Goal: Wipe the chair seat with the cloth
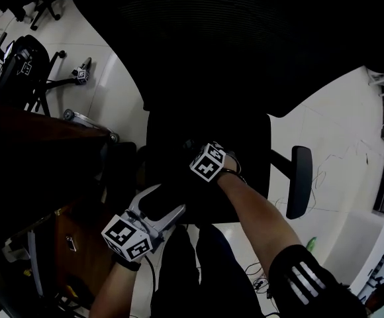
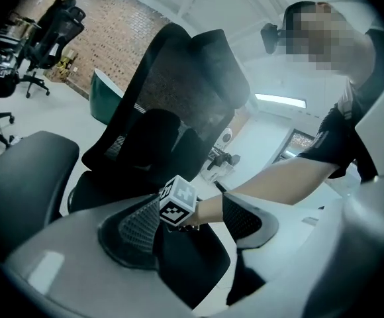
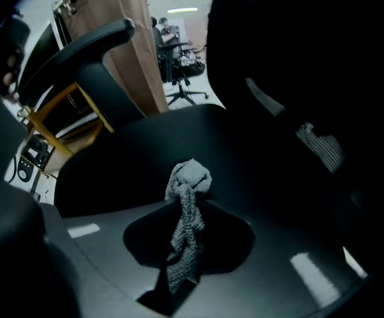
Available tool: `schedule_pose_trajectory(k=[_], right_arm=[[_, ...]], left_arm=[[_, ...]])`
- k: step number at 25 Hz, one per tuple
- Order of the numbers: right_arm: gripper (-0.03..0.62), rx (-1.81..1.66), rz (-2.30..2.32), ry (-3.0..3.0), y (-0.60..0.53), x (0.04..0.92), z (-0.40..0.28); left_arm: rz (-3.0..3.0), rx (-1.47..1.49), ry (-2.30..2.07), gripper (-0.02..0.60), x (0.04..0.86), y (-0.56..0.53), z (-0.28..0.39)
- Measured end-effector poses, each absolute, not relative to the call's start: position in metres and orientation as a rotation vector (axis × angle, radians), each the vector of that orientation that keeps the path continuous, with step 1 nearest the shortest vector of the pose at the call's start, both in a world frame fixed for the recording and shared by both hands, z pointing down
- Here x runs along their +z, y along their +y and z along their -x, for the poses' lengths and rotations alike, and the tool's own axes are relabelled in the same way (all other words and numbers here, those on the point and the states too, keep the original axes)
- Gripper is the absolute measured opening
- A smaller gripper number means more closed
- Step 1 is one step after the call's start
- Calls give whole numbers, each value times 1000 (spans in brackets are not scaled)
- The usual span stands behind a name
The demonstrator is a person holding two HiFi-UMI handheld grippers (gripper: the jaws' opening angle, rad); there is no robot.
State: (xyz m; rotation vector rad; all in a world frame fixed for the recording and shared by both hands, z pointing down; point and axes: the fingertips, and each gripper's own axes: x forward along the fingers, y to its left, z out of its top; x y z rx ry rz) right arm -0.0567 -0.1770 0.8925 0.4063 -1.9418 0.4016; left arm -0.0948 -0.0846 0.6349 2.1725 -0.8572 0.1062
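A black office chair fills the head view, its seat (image 1: 179, 148) below the broad backrest (image 1: 245, 38). My right gripper (image 1: 202, 154) hovers over the seat, its marker cube up. In the right gripper view it (image 3: 187, 211) is shut on a grey knitted cloth (image 3: 189, 181), whose bunched end pokes out ahead of the jaws, just above the dark seat (image 3: 145, 151). My left gripper (image 1: 165, 205) stands open at the seat's front edge, holding nothing. The left gripper view (image 2: 192, 244) looks across at the right gripper's cube (image 2: 179, 201) and forearm.
The chair's right armrest (image 1: 300, 181) sticks out beside my right arm. A dark wooden desk (image 1: 40, 131) and cabinet (image 1: 73, 244) stand close on the left. Other office chairs (image 1: 26, 58) are at the far left on the white floor (image 1: 337, 131).
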Motion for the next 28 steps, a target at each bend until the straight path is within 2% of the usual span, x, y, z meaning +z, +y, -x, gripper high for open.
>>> schedule_pose_trajectory(k=[7,13,17,24,28], right_arm=[[54,432,-536,-1737,-174,891,-108],[54,456,-640,-1665,-177,878,-159],[54,491,-663,-1789,-174,860,-116],[54,408,-362,-2058,-124,835,83],[54,381,-243,-2120,-100,831,158]], left_arm=[[-2181,94,-774,322,636,-81,65],[-2198,107,-748,322,627,-83,53],[-2204,110,-755,322,624,-77,58],[-2159,134,-837,322,622,-58,91],[-2138,133,-919,322,615,-54,118]])
